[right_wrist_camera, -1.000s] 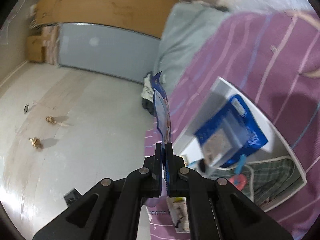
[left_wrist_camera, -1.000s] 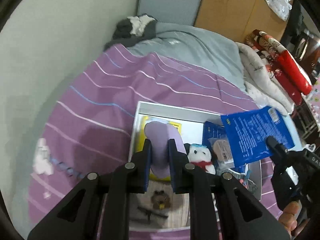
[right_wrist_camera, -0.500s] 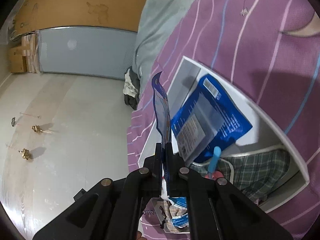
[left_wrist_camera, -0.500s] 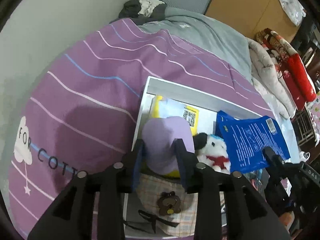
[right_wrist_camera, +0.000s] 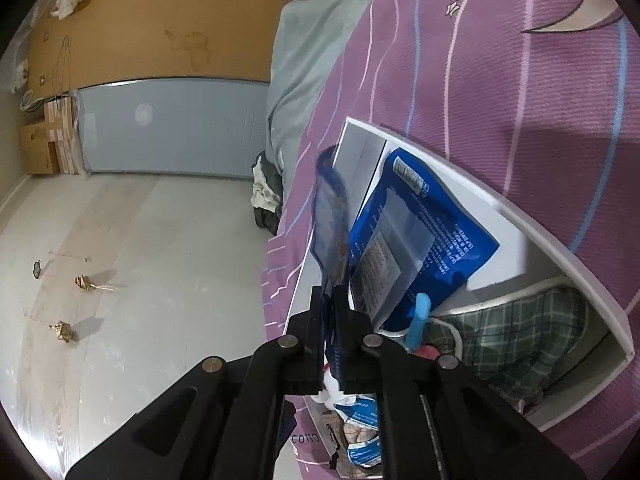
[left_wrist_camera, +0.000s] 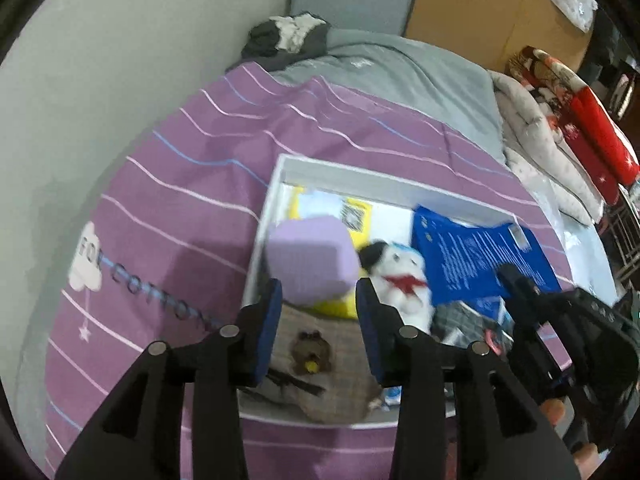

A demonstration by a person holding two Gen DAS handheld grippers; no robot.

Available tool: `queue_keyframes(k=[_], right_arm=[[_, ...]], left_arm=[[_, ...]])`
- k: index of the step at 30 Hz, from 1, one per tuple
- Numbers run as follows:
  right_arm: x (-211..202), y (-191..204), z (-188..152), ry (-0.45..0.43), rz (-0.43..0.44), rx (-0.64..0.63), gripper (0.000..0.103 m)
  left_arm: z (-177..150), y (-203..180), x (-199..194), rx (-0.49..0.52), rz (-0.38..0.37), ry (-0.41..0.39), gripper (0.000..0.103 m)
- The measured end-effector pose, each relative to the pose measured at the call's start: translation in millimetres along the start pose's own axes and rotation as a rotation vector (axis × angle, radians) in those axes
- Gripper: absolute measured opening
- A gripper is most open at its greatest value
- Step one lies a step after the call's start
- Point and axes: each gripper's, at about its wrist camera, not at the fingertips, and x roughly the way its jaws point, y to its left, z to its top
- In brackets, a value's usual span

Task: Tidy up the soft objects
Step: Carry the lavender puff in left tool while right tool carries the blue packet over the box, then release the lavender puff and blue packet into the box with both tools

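Observation:
A white box (left_wrist_camera: 352, 176) lies on the purple striped bedspread (left_wrist_camera: 168, 184). In it are a lilac foam block (left_wrist_camera: 310, 258) on a yellow packet, a small white plush toy (left_wrist_camera: 402, 276) with a red scarf, a checked pouch with a bear badge (left_wrist_camera: 312, 354), and blue packets. My left gripper (left_wrist_camera: 318, 312) is open just above and behind the lilac block, not touching it. My right gripper (right_wrist_camera: 331, 322) is shut on a blue packet (right_wrist_camera: 330, 220) held over the box (right_wrist_camera: 560, 264); it also shows in the left wrist view (left_wrist_camera: 484, 260). Another blue packet (right_wrist_camera: 416, 236) lies in the box.
A grey blanket (left_wrist_camera: 400, 68) and a dark clothes bundle (left_wrist_camera: 288, 36) lie at the bed's far end. Red and white bedding (left_wrist_camera: 568, 120) is piled to the right. A wall runs along the left. A green plaid pouch (right_wrist_camera: 516, 332) fills the box's right corner.
My left gripper opened wide and let go of the lilac block, which now rests in the box. My right gripper brought the blue packet lower towards the box.

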Motion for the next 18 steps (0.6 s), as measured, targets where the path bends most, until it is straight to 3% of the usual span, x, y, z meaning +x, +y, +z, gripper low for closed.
queue_keyframes(k=[6, 13, 15, 18], right_arm=[[-7, 11, -2, 0.024, -0.062, -0.053, 0.005], [-18, 33, -2, 0.147, -0.125, -0.126, 0.007], [-25, 40, -3, 0.166, -0.173, -0.152, 0.012], [-33, 45, -5, 0.187, -0.201, -0.157, 0.031]], left_arm=[[-10, -12, 1, 0.044, 0.070, 0.045, 0.040], [-12, -14, -14, 0.044, 0.050, 0.052, 0.040], [-14, -15, -17, 0.041, 0.035, 0.059, 0.040], [-15, -16, -20, 0.041, 0.024, 0.068, 0.040]])
